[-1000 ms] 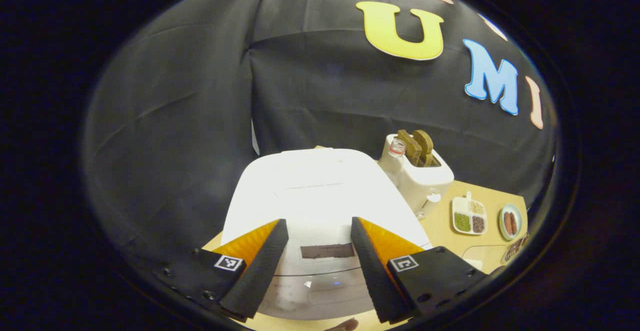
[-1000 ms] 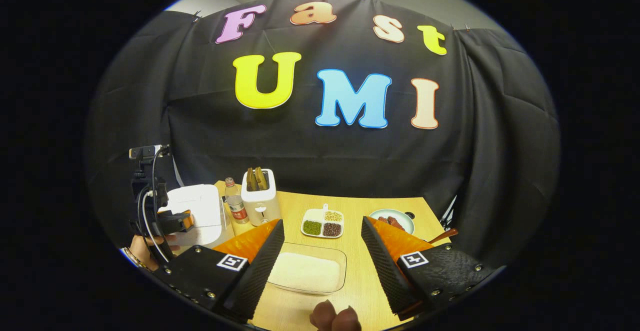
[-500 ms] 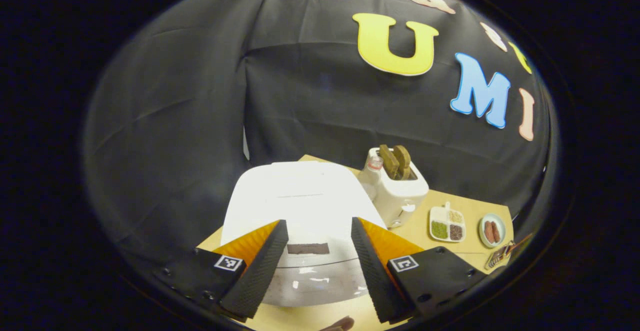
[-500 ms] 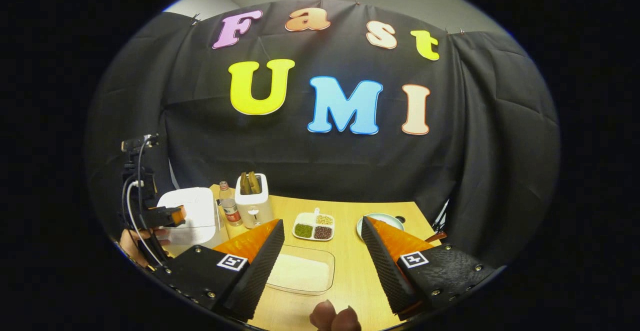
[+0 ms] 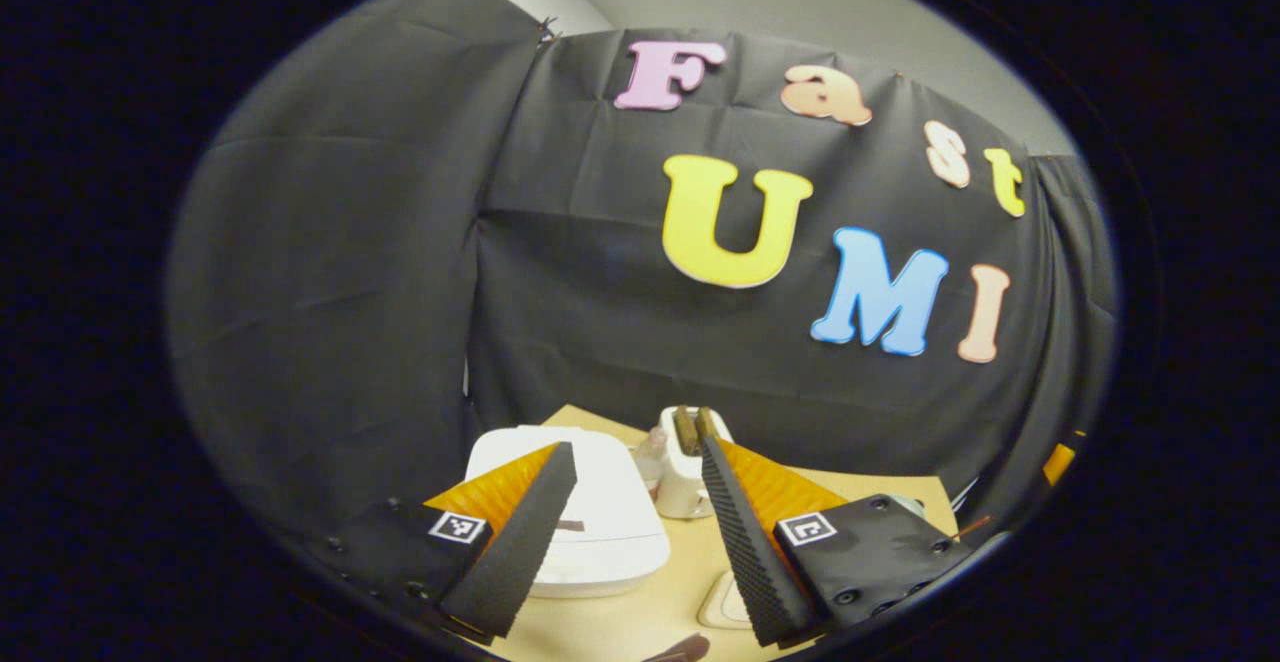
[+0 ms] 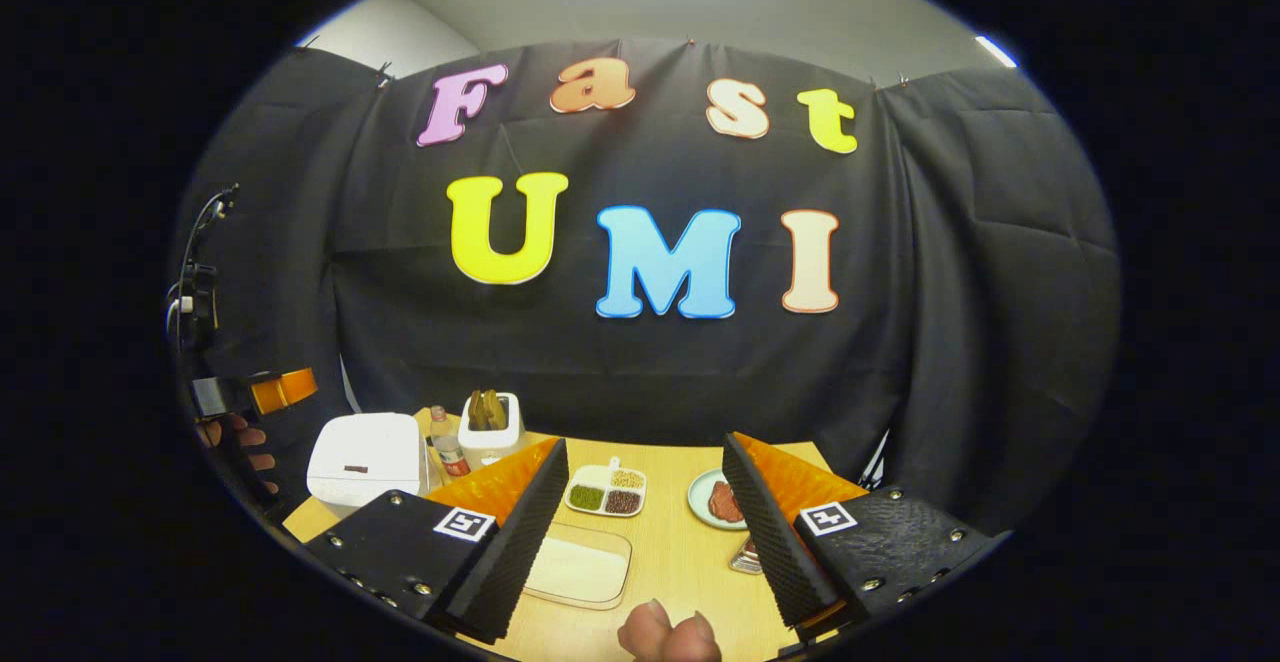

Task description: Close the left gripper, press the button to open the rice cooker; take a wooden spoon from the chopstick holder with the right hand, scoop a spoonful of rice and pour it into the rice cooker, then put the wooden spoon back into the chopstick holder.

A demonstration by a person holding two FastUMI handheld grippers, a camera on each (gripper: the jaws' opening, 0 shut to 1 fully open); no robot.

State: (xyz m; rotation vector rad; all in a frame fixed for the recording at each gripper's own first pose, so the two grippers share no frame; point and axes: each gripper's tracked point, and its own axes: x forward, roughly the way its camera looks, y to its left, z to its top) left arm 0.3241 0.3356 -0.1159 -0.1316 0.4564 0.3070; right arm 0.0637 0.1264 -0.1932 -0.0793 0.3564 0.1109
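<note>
The white rice cooker [image 5: 600,532] stands at the table's left with its lid down; a dark strip marks its front [image 6: 355,468]. My left gripper [image 5: 637,447] hangs open well above and in front of it, touching nothing. In the right gripper view, a hand holds the left gripper [image 6: 270,390] high above the rice cooker [image 6: 365,454]. My right gripper [image 6: 643,444] is open and empty, high over the clear tray of rice [image 6: 580,567]. A metal chopstick holder [image 6: 745,555] peeks out beside my right finger, mostly hidden. No spoon can be made out.
A white toaster [image 6: 487,427] with toast and a small bottle [image 6: 447,452] stand behind the cooker. A divided dish of beans [image 6: 605,490] and a plate of sausages [image 6: 712,500] lie mid-table. Fingertips [image 6: 665,632] of a person show at the bottom edge.
Both grippers have risen and drawn back from the table, so everything looks smaller and lower. The left gripper has left the cooker's front. Both stay open; the lid stays down.
</note>
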